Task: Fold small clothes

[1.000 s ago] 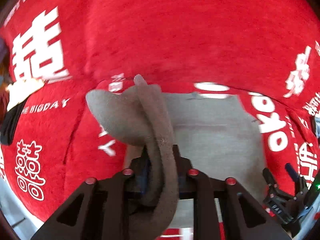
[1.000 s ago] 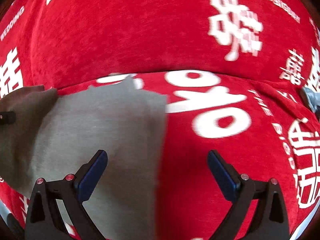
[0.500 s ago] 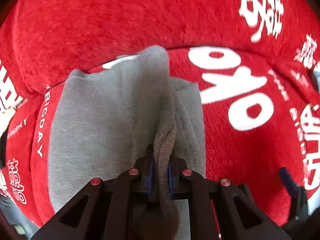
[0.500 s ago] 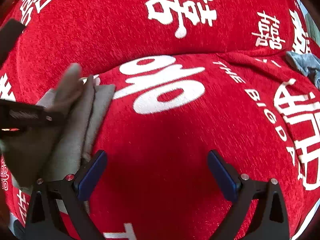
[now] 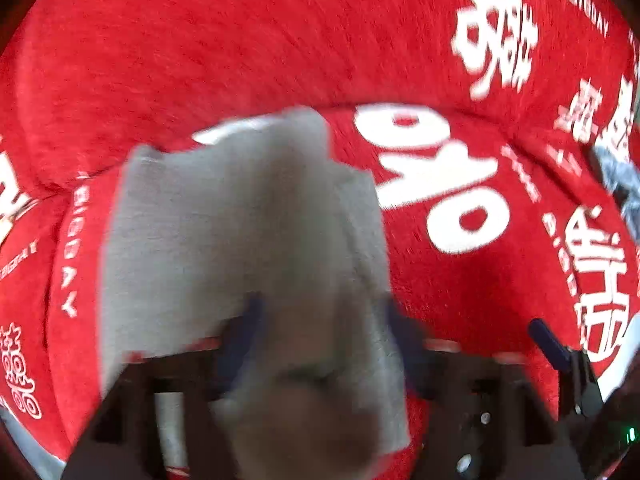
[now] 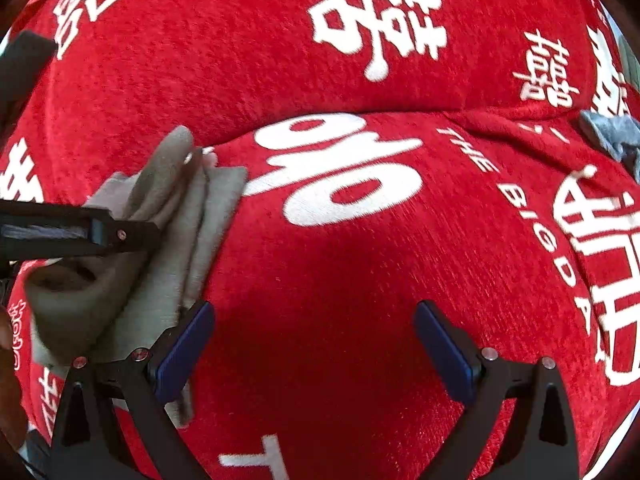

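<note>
A small grey garment (image 5: pixel 224 232) lies folded over on the red printed sofa cover (image 5: pixel 200 40). In the blurred left wrist view my left gripper (image 5: pixel 324 332) has its jaws spread apart, with a fold of the grey cloth slack between them. In the right wrist view the same garment (image 6: pixel 172 248) lies bunched at the left, with the left gripper's black finger (image 6: pixel 120 236) against it. My right gripper (image 6: pixel 316 344) is open and empty above the red cover, its left pad (image 6: pixel 184 348) beside the garment's edge.
A blue-grey cloth (image 6: pixel 612 136) lies at the far right on the sofa, also seen in the left wrist view (image 5: pixel 620 176). The cover carries large white lettering (image 6: pixel 340 172). The sofa back rises behind the seat.
My left gripper has opened and let go of the grey fold it was pinching. The garment has been carried over to the right and folded. My right gripper has shifted right, off the cloth.
</note>
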